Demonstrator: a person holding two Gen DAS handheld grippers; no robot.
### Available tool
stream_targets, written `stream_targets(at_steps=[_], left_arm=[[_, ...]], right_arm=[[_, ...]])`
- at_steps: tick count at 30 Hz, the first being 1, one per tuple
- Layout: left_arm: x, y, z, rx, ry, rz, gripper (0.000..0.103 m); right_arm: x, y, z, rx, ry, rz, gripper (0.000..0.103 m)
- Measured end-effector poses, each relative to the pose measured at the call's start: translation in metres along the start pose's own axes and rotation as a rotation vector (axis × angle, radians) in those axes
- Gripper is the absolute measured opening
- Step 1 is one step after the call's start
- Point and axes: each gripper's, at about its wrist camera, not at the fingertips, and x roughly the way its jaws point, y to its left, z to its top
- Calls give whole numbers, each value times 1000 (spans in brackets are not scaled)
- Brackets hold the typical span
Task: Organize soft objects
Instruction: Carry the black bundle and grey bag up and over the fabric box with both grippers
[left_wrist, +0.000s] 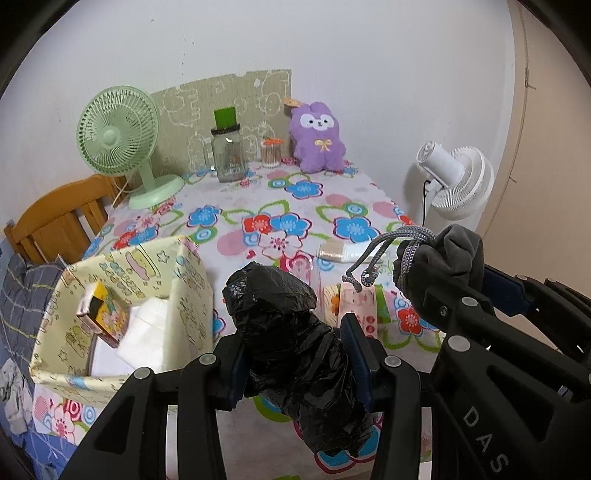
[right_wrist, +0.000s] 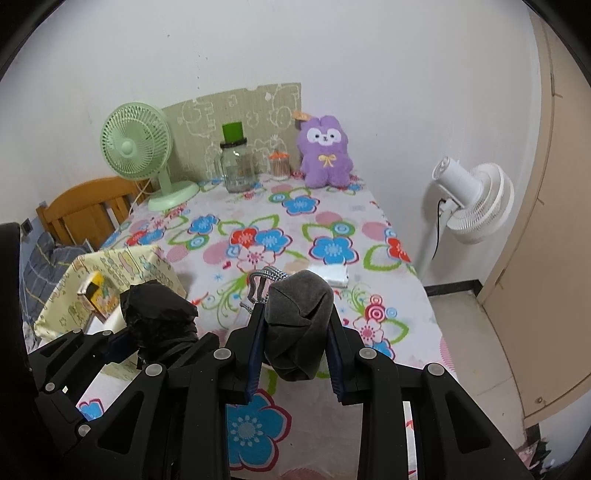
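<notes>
Crumpled black plastic bag (left_wrist: 295, 350), rolled into a lumpy bundle, sits pinched between the fingers of the left hand-held gripper (left_wrist: 297, 354), raised above the near edge of the tabletop (left_wrist: 236, 206). Just left of it stands an open box (left_wrist: 122, 306) wrapped in pale yellow cartoon paper, holding white sheets and a small colourful carton. To the right, the right hand-held gripper (right_wrist: 295, 332) is clamped on a dark grey drawstring pouch (right_wrist: 299, 321), soft and folded, with a grey braided cord looped at its neck.

Only the left wrist view shows rolls of patterned tape (left_wrist: 358, 306) lying on the cloth beyond the bag. The right wrist view alone shows pale floor tiles and a beige door (right_wrist: 535, 258) at far right.

A cloth printed with bright blue, red and pink flowers covers the tabletop. Along its far edge, left to right, stand a green desk fan (left_wrist: 122, 144), a glass jar (left_wrist: 229, 155), a tub of cotton swabs (left_wrist: 271, 153) and a purple plush toy (left_wrist: 317, 138). A small flat packet (left_wrist: 340, 253) lies mid-cloth. A wooden chair (left_wrist: 59, 221) is at left, a white floor fan (left_wrist: 458, 181) at right, and a white wall behind.
</notes>
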Motion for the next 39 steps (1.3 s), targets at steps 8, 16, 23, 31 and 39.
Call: stream_targets(at_steps=[8,16,23,31,39], left_arm=[[-14,7,13,12,-30,-9,47],[-21,17,22,14,-54,6,47],[-25,31,26,0,-58,20,47],[-28,53,30,-18,-68,45,47],[-28,79,32,-31,-69,82,47]], right_arm=[[-16,8,15,-4,-50,0,33],[-24,18,27,-21,-74,-6,33],[-24,32,35,-38,-78,15,33],[-20,53,41,-56,-82,43,33],[-10,77,49,-63,-70,82,33]])
